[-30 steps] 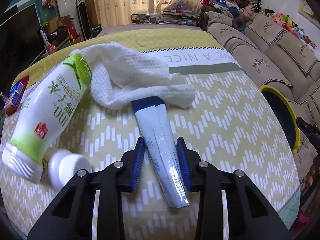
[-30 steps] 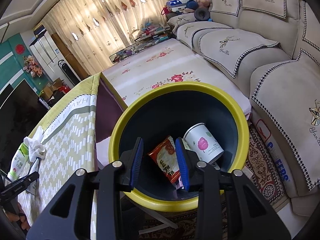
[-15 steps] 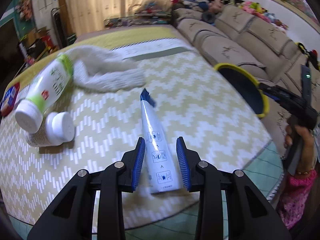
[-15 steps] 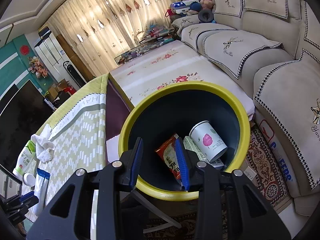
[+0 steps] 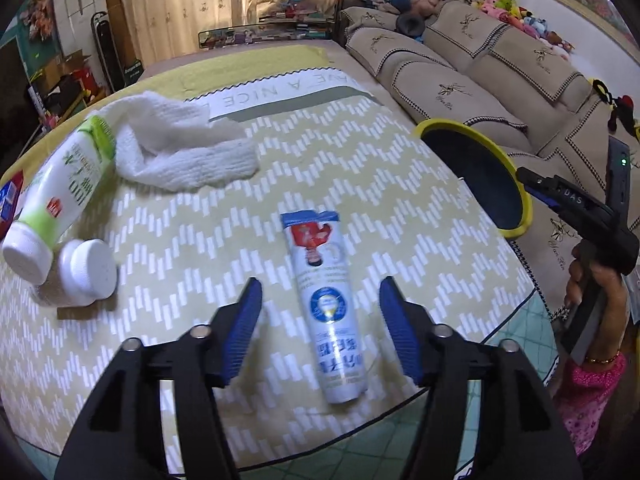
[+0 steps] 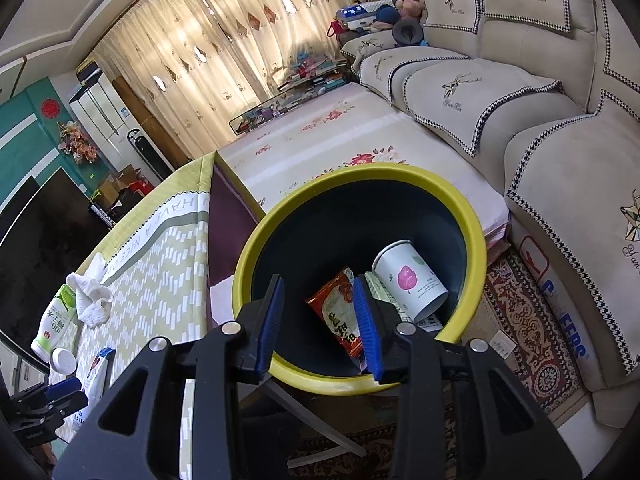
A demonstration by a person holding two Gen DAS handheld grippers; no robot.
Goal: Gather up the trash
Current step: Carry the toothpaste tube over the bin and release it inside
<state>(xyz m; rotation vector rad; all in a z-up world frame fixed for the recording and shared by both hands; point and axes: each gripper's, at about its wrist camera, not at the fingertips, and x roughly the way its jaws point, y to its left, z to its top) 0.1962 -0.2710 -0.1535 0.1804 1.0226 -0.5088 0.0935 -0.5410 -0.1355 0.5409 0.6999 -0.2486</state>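
Tube (image 5: 326, 300): flat on counter (image 5: 400, 216) near bin (image 5: 516, 184); left gripper (image 5: 320, 330) fingers opening, astride it without contact. Right gripper (image 6: 320, 322) fingers apart, empty, above bin.

The worktop (image 5: 400, 184) carries one tube (image 5: 326, 300), one bottle (image 5: 60, 196), one jar (image 5: 82, 274) and one cloth (image 5: 180, 156), while the bin (image 6: 476, 232) holds one cup (image 6: 408, 280) and one wrapper (image 6: 338, 312).
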